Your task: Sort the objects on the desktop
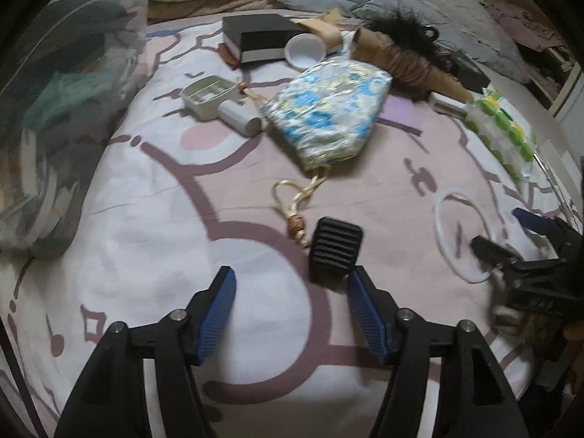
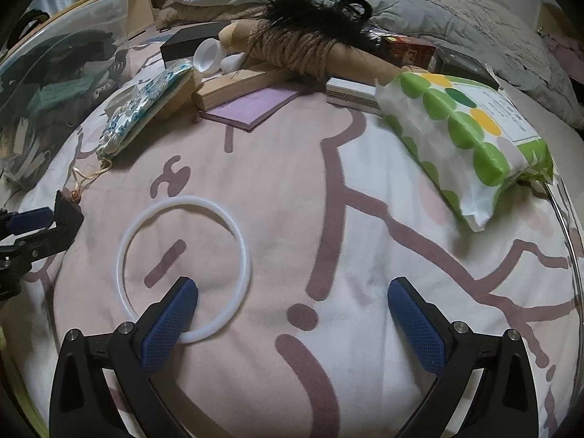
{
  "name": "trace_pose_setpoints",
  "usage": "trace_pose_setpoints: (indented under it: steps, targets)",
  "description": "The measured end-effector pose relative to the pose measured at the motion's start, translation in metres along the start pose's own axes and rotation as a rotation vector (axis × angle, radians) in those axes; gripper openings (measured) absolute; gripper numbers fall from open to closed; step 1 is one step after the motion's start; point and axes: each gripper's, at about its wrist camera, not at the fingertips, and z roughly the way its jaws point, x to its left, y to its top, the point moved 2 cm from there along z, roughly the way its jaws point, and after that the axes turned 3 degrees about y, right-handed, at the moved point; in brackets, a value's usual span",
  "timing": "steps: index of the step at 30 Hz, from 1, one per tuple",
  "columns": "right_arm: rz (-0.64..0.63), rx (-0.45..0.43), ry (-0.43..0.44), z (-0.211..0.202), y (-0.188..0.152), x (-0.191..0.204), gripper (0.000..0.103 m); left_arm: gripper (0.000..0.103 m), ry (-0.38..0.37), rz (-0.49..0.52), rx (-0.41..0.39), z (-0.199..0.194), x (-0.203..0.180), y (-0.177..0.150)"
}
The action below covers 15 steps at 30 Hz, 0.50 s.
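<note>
On a pink-and-white patterned bedcover (image 1: 153, 226) lie the objects. My left gripper (image 1: 292, 292) is open; a small black ribbed block (image 1: 335, 252) stands just past its right fingertip and looks to be touching it, with nothing between the pads. In the right wrist view my right gripper (image 2: 292, 288) is open too. Its left finger lies across the near rim of a white plastic ring (image 2: 245, 252) that is flat on the cover. That ring (image 1: 437, 219) and the right gripper (image 1: 511, 255) also show at the right of the left wrist view.
Farther back lie a floral drawstring pouch (image 1: 328, 109), a white handled tool (image 1: 219, 98), a black box (image 1: 255, 36), a white cup (image 1: 304, 51), a twine-wrapped roll with black feathers (image 2: 299, 51), a purple notebook (image 2: 252, 106) and a green-dotted packet (image 2: 463, 135). A clear bin (image 1: 54, 109) stands left.
</note>
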Motion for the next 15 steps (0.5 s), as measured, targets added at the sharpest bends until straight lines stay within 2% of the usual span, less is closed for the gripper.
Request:
trace_pose_setpoints:
  steps: [7,12,13,15]
  targets:
    - [0.081,0.002,-0.042,-0.005,-0.002,-0.022,0.103,0.085,0.059,0.007,0.014,0.008,0.003,-0.003]
    - [0.087,-0.012,-0.08,-0.009,-0.003,-0.025,0.103,0.093,0.05,-0.016,0.019,0.013,0.007,-0.004]
    - [0.091,-0.022,-0.079,-0.012,-0.003,-0.026,0.103,0.097,0.044,-0.017,0.021,0.014,0.007,-0.004]
    - [0.102,-0.05,-0.023,-0.017,-0.003,-0.026,0.103,0.1,0.04,-0.009,0.023,0.016,0.005,-0.005]
